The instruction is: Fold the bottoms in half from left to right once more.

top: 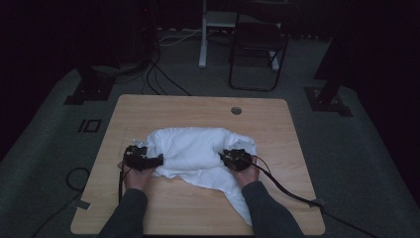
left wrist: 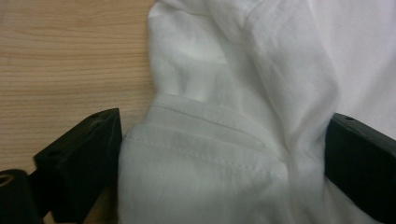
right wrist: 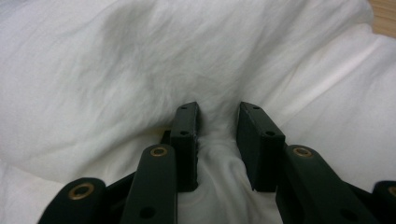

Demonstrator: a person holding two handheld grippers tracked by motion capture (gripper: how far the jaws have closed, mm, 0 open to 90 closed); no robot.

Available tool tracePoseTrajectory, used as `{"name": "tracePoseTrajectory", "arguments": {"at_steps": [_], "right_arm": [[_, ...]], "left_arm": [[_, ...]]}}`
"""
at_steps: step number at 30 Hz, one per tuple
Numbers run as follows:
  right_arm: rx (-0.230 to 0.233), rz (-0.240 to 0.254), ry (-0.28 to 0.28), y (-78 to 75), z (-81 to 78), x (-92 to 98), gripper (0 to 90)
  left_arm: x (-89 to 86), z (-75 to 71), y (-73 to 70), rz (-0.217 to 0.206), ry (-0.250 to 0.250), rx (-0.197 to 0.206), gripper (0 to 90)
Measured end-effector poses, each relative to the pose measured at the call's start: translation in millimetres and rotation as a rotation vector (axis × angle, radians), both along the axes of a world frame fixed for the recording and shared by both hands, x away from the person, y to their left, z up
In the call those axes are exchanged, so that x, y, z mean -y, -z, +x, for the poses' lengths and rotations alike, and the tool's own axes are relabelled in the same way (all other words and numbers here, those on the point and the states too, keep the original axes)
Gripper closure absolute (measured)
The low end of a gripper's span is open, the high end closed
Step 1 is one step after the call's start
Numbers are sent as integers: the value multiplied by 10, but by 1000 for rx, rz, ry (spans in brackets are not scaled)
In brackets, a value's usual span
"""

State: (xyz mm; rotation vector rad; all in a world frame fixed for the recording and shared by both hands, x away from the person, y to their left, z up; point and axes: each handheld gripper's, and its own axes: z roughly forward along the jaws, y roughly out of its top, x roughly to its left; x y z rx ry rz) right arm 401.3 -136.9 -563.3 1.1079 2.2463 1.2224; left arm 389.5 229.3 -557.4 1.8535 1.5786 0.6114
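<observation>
White cotton, a crumpled garment [top: 198, 153], heaped on the middle of the wooden table [top: 163, 106] in the high view, with 1 long flap trailing toward the near edge beside the right sleeve [top: 270, 210]. Flanked by 2 tools: left gripper [top: 159, 159] at the heap's left edge, right gripper [top: 224, 156] pressed into its right side. Not yet flat, not yet folded; judged an early stage, with spreading or smoothing of most of the cloth left to do. In the left gripper view, jaws spread wide, a stitched hem band of the garment [left wrist: 210, 140] bulging between them and brushing both inner faces, bare wood to the left; no squeeze evident, so read as released, with the hem merely lying in the gap. In the right gripper view, jaws drawn close together, a narrow pleat of fabric [right wrist: 217, 140] rising between them, pads pinching it; read as clenched on the garment, that side apparently secured. Remaining, by this judgement: a fresh hold on the left hem, then a pull outward on both sides.
</observation>
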Motion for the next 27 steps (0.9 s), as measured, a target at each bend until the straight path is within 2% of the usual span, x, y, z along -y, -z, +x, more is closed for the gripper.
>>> {"name": "tracePoseTrajectory", "arguments": {"at_steps": [4, 7, 8, 9, 11, 12, 13, 14, 15, 16, 17, 21, 24, 27], "right_arm": [[2, 1, 6, 1, -9, -4, 678], [4, 0, 9, 1, -17, -9, 678], [5, -1, 11, 1, -20, -10, 678], [6, -2, 11, 1, -24, -12, 677], [12, -8, 11, 2, -29, -15, 678], [12, -8, 11, 2, -29, -15, 678], [15, -11, 12, 1, -33, -18, 677], [15, -11, 12, 1, -33, -18, 677], [13, -11, 10, 0, -34, -14, 677], [13, -11, 10, 0, -34, -14, 677], [12, -10, 9, 0, -35, -10, 677], [3, -12, -2, -7, -38, 3, 675], [-28, -7, -13, -35, -26, 24, 666], [-74, 12, -12, -152, 5, 91, 596]], "left_arm": [[23, -54, -46, -58, 43, -2, 300], [-25, -58, -58, -170, 11, -21, 504], [-39, -56, -48, -216, 14, -31, 579], [-42, -56, -41, -229, 24, -35, 656], [-21, -63, -37, -231, 40, -38, 726], [-21, -63, -37, -231, 40, -38, 744], [-56, -68, -44, -263, 56, -37, 756], [-56, -68, -44, -263, 56, -37, 764], [-132, -97, -92, -327, 56, -11, 770], [-132, -97, -92, -327, 56, -11, 773], [-180, -150, -198, -348, 71, 46, 773], [-166, -249, -429, -333, 121, 111, 779], [-124, -289, -519, -321, 146, 140, 779], [-112, -298, -560, -322, 157, 151, 778]]}}
